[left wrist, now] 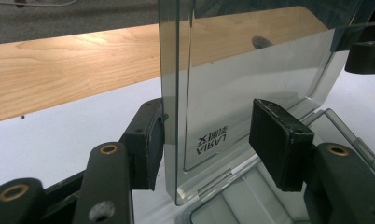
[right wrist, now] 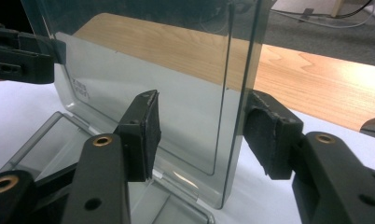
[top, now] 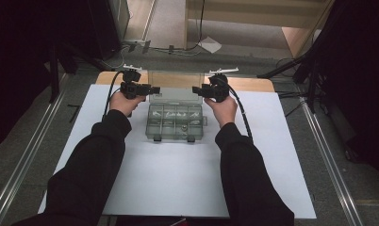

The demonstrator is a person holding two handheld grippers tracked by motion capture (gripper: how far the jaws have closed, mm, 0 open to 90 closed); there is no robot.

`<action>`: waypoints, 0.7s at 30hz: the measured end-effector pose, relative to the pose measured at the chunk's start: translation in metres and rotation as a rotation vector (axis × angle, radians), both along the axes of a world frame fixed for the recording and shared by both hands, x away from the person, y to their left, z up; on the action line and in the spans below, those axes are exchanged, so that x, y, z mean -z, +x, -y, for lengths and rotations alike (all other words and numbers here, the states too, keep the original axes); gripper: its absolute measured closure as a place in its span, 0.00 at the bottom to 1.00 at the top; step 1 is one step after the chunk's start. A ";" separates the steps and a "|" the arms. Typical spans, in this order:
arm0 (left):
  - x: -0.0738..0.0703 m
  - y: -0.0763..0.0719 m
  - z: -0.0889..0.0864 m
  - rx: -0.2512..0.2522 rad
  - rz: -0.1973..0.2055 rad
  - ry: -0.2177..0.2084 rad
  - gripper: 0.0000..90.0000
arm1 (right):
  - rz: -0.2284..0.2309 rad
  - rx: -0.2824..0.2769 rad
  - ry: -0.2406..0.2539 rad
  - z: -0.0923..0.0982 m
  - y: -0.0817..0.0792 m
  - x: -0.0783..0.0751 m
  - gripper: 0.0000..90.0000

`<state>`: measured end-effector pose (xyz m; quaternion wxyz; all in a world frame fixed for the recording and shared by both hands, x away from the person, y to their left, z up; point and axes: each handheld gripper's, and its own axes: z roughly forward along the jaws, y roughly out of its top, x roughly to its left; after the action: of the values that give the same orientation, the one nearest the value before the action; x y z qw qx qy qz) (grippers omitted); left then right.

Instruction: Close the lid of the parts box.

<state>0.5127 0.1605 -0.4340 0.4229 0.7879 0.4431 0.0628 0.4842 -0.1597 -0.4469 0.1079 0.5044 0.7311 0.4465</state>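
A clear plastic organiser box (top: 175,123) with several compartments holding small parts sits on the white sheet (top: 178,179). Its see-through lid (top: 174,84) stands upright at the back. My left gripper (top: 154,88) straddles the lid's left edge (left wrist: 176,93). The far pad (left wrist: 153,140) rests against the lid's rim and the near pad (left wrist: 279,140) stands off it. My right gripper (top: 197,89) straddles the lid's right edge (right wrist: 237,93) in the same way. Its outer pad (right wrist: 265,135) is at the rim and its inner pad (right wrist: 143,135) is apart. Both (left wrist: 209,126) (right wrist: 204,121) stand open.
A strip of bare wooden tabletop (top: 253,84) runs behind the white sheet. Metal rails (top: 32,155) flank the table on the floor. Cables and a white scrap (top: 209,44) lie on the floor beyond. Dark stand legs (top: 300,66) rise at the back right.
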 end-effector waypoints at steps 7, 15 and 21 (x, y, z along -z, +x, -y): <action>-0.002 -0.003 -0.002 0.018 0.004 0.003 0.50 | 0.016 -0.031 -0.027 0.000 -0.006 -0.003 0.55; -0.003 -0.008 -0.004 0.037 0.010 -0.011 0.51 | 0.043 -0.044 -0.008 0.003 -0.015 -0.002 0.57; -0.002 -0.013 -0.006 0.055 0.012 -0.021 0.51 | 0.056 -0.069 -0.015 0.004 -0.021 -0.002 0.58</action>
<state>0.4997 0.1660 -0.4324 0.4356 0.7949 0.4192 0.0512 0.4634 -0.1635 -0.4448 0.1165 0.4654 0.7481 0.4584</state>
